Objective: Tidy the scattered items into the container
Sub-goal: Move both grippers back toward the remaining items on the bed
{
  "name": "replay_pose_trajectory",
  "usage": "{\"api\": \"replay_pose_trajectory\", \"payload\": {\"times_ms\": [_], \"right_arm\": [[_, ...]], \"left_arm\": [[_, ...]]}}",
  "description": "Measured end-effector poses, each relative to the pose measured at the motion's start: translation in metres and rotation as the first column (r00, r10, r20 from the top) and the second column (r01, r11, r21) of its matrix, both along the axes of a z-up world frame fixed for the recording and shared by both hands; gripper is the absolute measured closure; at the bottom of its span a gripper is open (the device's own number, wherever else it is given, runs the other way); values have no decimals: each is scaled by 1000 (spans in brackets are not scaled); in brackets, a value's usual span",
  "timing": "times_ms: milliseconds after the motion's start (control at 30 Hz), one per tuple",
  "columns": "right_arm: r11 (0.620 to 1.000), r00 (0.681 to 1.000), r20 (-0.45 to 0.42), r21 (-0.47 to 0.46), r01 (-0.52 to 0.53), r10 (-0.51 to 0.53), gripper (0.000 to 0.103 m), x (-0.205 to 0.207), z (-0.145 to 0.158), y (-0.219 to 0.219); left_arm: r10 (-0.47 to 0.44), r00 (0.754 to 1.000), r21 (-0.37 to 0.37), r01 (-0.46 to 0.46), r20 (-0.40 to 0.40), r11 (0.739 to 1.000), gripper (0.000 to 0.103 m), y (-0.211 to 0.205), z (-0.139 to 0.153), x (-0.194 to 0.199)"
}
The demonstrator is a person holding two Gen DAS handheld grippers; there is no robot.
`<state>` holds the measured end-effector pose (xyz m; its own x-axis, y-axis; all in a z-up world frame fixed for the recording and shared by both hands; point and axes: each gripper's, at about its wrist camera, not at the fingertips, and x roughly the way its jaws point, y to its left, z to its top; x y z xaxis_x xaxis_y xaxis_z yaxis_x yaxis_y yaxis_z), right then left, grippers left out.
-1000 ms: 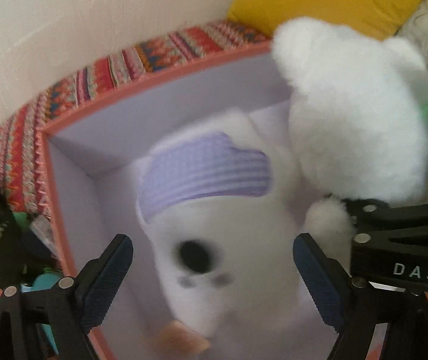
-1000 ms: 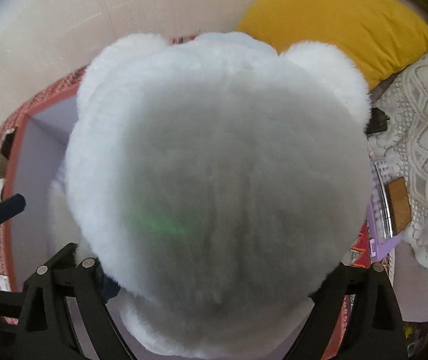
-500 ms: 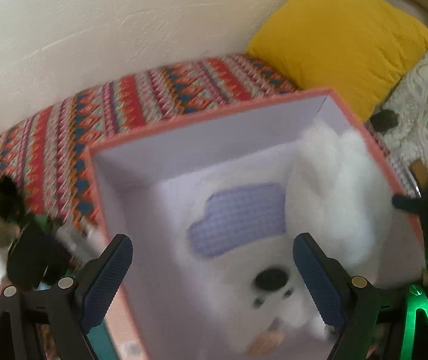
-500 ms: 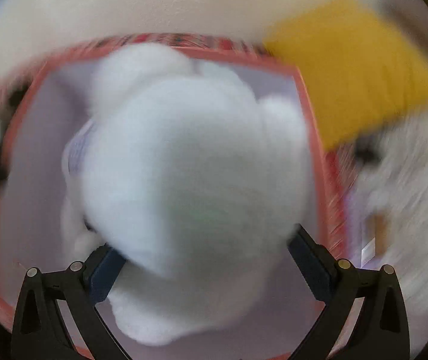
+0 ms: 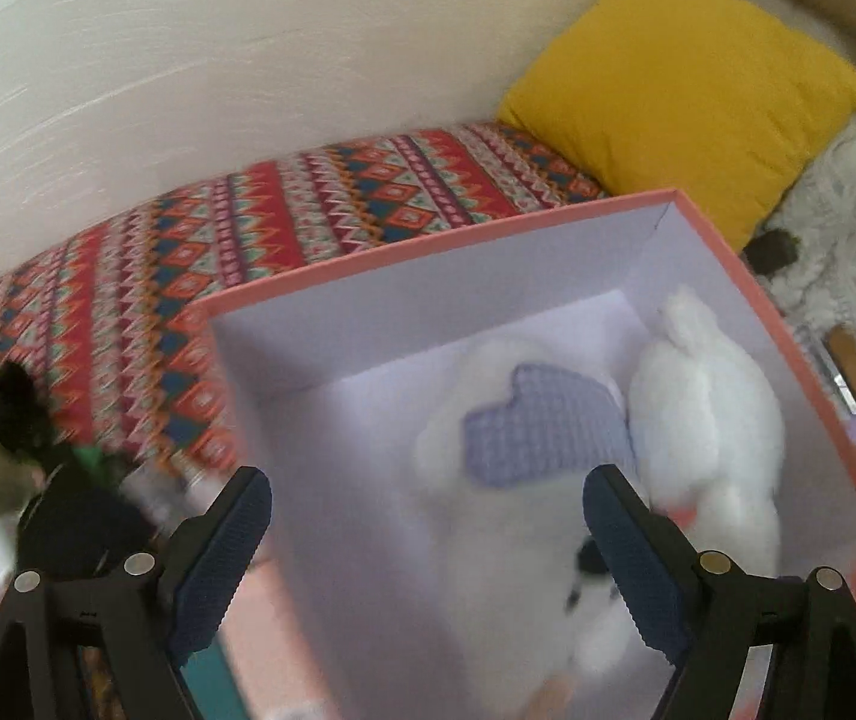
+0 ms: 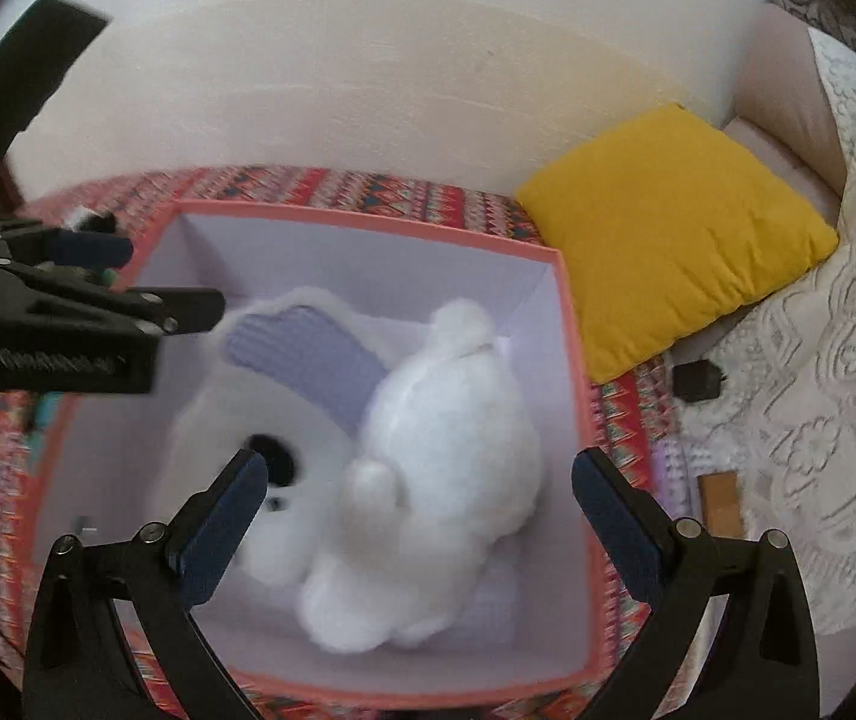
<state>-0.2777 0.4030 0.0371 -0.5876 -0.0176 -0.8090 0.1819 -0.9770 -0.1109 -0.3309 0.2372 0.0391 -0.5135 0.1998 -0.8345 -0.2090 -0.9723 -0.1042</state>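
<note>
1. Inside the pink box (image 6: 572, 324), against its right wall, lies the white plush toy (image 6: 446, 456), touching a second plush with a lilac ear (image 6: 302, 348).
2. Right claw (image 6: 416, 522) hovers above them, jaws spread, empty.
3. Left claw (image 5: 428, 552) likewise gapes empty over the box's left wall.
4. Box sits on a patterned bedspread (image 5: 284, 222) near a yellow cushion (image 6: 668, 228).
</note>
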Motion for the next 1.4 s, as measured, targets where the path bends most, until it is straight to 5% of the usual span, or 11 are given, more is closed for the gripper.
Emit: {"api": "replay_pose_trajectory", "payload": {"times_ms": [167, 267, 433, 600, 733, 1067, 1200, 1333, 1400], "right_arm": [[973, 992, -89, -204, -108, 92, 0, 56, 17, -55], [930, 980, -157, -326, -170, 124, 0, 115, 28, -104], [855, 965, -166, -450, -258, 204, 0, 175, 6, -187], [863, 972, -44, -453, -226, 231, 0, 190, -54, -260], [869, 970, 60, -460, -181, 234, 0, 182, -92, -291], [874, 936, 120, -412, -257, 332, 0, 174, -123, -357], [901, 963, 111, -393, -184, 245, 0, 167, -129, -352], [916, 977, 119, -383, -121, 179, 0, 151, -132, -337], [919, 979, 122, -380, -105, 162, 0, 145, -134, -331]], "left_arm": [[110, 988, 69, -102, -109, 992, 10, -101, 32, 83], [219, 957, 31, -217, -193, 976, 6, -173, 34, 153], [331, 929, 33, -330, -166, 943, 3, -262, -13, 250], [415, 907, 20, -414, -73, 910, 3, -320, -72, 308], [427, 902, 35, -425, -62, 904, 3, -338, -92, 309], [336, 942, 110, -332, -18, 937, 3, -325, -116, 284], [311, 950, 127, -310, 12, 942, 3, -313, -130, 278], [350, 934, 86, -355, 75, 931, 3, -310, -147, 261], [362, 919, 168, -386, 158, 907, 5, -310, -152, 266]]}}
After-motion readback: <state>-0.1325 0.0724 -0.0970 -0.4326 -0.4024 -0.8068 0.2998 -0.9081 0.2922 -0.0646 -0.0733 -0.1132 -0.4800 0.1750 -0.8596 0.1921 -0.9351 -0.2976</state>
